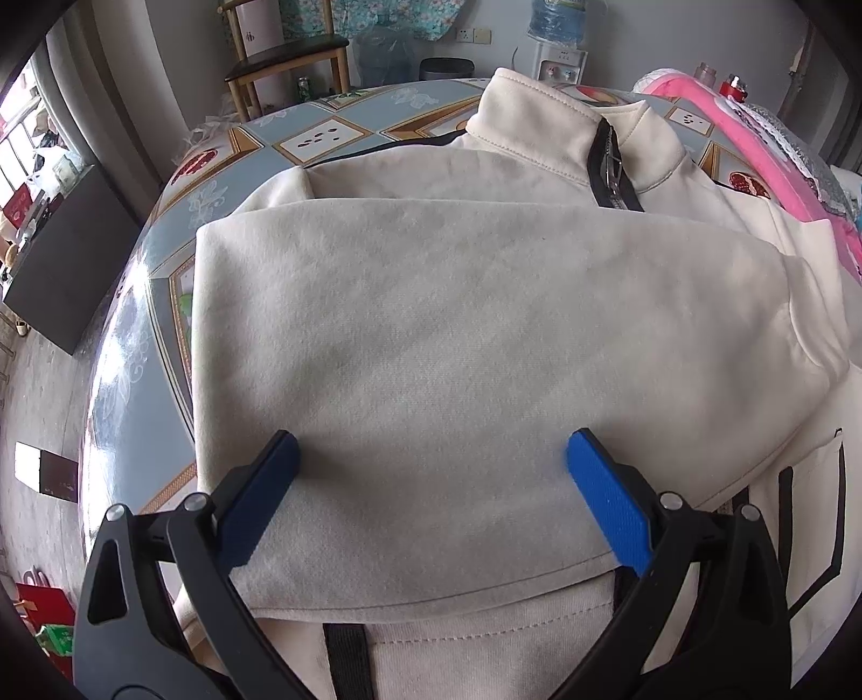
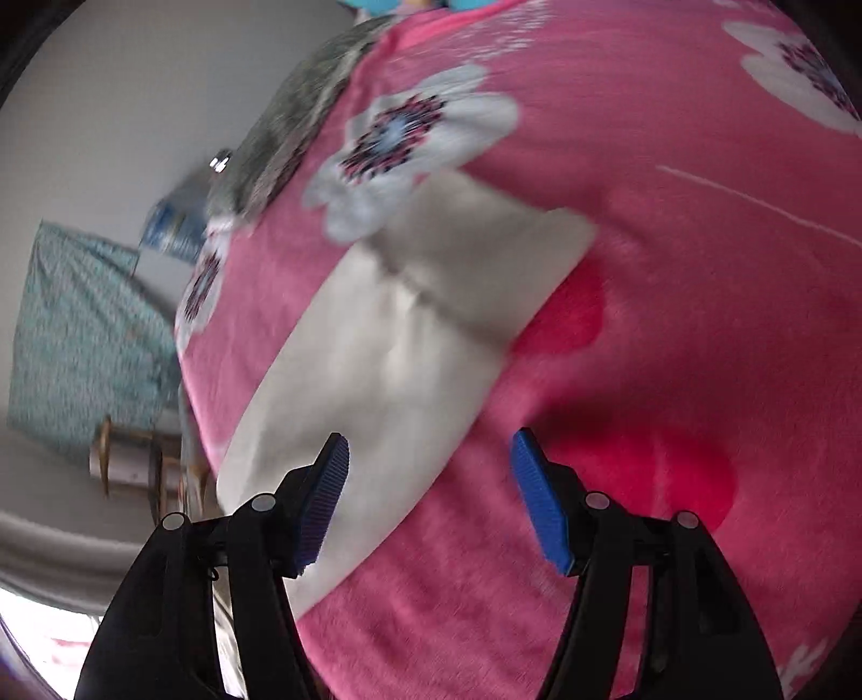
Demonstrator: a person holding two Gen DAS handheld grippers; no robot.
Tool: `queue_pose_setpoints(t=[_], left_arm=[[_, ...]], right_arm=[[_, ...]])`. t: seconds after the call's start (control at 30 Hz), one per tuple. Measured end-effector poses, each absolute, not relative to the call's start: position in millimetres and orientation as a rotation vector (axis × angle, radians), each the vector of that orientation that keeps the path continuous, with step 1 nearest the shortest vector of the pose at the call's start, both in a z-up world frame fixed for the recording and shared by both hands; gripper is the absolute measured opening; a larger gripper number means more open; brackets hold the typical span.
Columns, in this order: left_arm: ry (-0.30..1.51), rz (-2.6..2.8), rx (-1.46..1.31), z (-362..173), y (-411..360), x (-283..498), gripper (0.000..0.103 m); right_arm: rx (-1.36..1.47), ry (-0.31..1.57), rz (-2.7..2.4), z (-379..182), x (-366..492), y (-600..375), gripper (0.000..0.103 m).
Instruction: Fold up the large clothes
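The jacket (image 1: 458, 334) lies spread on the desk (image 1: 161, 226), its collar (image 1: 565, 134) at the far end and a sleeve (image 1: 431, 323) folded across its front. The left gripper (image 1: 431, 463) hangs over that sleeve, fingers (image 1: 609, 501) either side of it. A blanket (image 1: 765, 151) lies at the desk's right edge — the other sleeve (image 2: 398, 344) rests on it, under the right gripper (image 2: 428, 457). Behind the desk stand a chair (image 1: 285, 59) at left and a water dispenser (image 1: 557, 48) at right.
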State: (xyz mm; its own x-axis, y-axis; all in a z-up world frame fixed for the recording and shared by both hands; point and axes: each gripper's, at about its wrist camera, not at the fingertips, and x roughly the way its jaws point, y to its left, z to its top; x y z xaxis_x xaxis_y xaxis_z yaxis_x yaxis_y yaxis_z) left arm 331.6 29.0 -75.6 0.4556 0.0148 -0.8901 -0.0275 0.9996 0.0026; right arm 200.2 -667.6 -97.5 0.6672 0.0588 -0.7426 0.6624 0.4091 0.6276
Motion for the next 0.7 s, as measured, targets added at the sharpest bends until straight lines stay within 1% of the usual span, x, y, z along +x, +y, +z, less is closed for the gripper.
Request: queue_pose_setpoints(t=[0.1,0.13,0.17,0.2,0.23,0.27,0.37,0.43,0.53,0.6,0.7], left_arm=[[1.100,0.029,-0.015,-75.5,29.1,332.4,0.097],[1.098,0.030,-0.015,-75.6,29.0,332.4,0.097],[1.093,0.030,-0.013,-75.8,28.9,332.0,0.097],[1.089,0.029,-0.012,-75.6,28.7,331.4,0.097],[1.085,0.028,-0.009,-75.7,28.7,331.0,0.097],[1.082,0.026,-0.006,-75.9,28.6,330.7,0.097],[1.083,0.024,-0.005,-75.9,28.3,331.2,0.097],[1.083,0.021,-0.004,-75.7,28.1,331.4,0.097],[1.085,0.019,-0.002,-75.6,27.9,331.6,0.097],[1.097,0.017,-0.010,-74.3,27.9,332.2,0.097],[1.027,-0.021,-0.035,-59.7,26.9,324.6,0.097]], right_arm=[[1.118,0.740,-0.432,-104.7,211.1,-680.3,0.060],[1.105,0.733,-0.442,-104.3,214.6,-682.5,0.054],[1.078,0.731,-0.466,-103.9,219.2,-684.7,0.043],[1.056,0.733,-0.488,-103.2,220.8,-685.2,0.037],[1.032,0.737,-0.508,-100.9,222.5,-686.4,0.022],[1.016,0.729,-0.504,-96.3,222.5,-687.2,0.013],[0.959,0.652,-0.458,-65.5,220.6,-677.4,0.011],[0.892,0.588,-0.408,-27.8,216.2,-661.9,0.011],[0.751,0.490,-0.310,47.4,213.0,-623.7,0.011],[0.679,0.439,-0.244,88.1,215.1,-599.0,0.011],[0.590,0.387,-0.095,146.6,225.0,-548.9,0.011]])
